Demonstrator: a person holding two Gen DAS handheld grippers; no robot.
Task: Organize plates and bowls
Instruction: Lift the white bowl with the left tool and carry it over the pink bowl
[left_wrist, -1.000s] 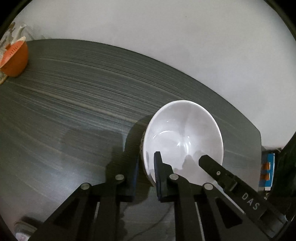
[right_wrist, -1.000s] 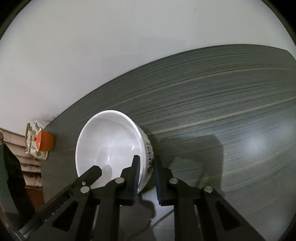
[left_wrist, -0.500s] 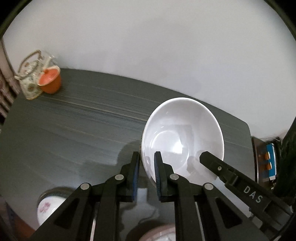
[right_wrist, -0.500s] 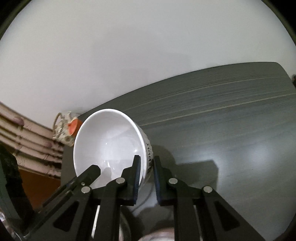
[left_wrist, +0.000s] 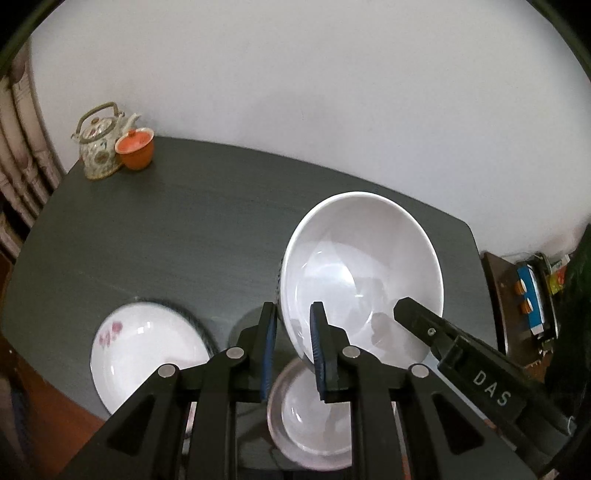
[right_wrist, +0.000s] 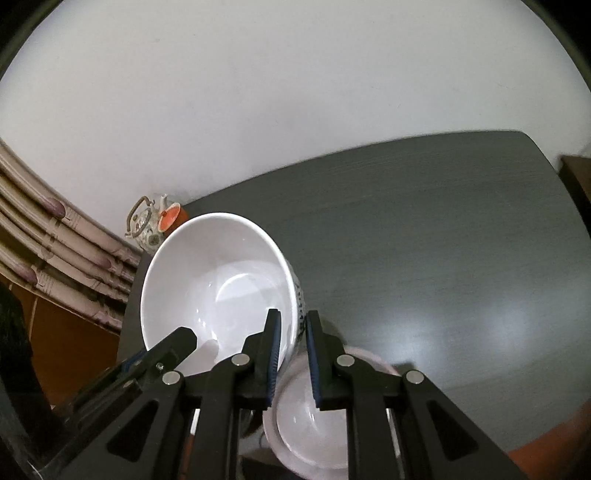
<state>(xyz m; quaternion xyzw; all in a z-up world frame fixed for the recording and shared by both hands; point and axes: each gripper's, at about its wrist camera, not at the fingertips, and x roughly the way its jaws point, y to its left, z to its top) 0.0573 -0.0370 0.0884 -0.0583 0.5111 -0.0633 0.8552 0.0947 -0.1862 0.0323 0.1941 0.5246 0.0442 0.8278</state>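
A large white bowl (left_wrist: 362, 273) with dark lettering on its outside is held in the air above the dark table (left_wrist: 184, 236). My left gripper (left_wrist: 293, 347) is shut on its left rim. My right gripper (right_wrist: 293, 350) is shut on its right rim (right_wrist: 291, 306); its finger shows in the left wrist view (left_wrist: 436, 332). Below the bowl sits a smaller white bowl or plate (left_wrist: 310, 413), also in the right wrist view (right_wrist: 310, 417). A white plate with pink flowers and a dark rim (left_wrist: 147, 347) lies at the front left.
A patterned teapot (left_wrist: 98, 142) and an orange cup (left_wrist: 135, 147) stand at the table's far left corner. A side shelf with colourful packets (left_wrist: 532, 295) is to the right. A white wall is behind the table.
Both grippers have lifted the large bowl up off the table and drawn it back toward the front. The flowered plate and the smaller dish have come into view below.
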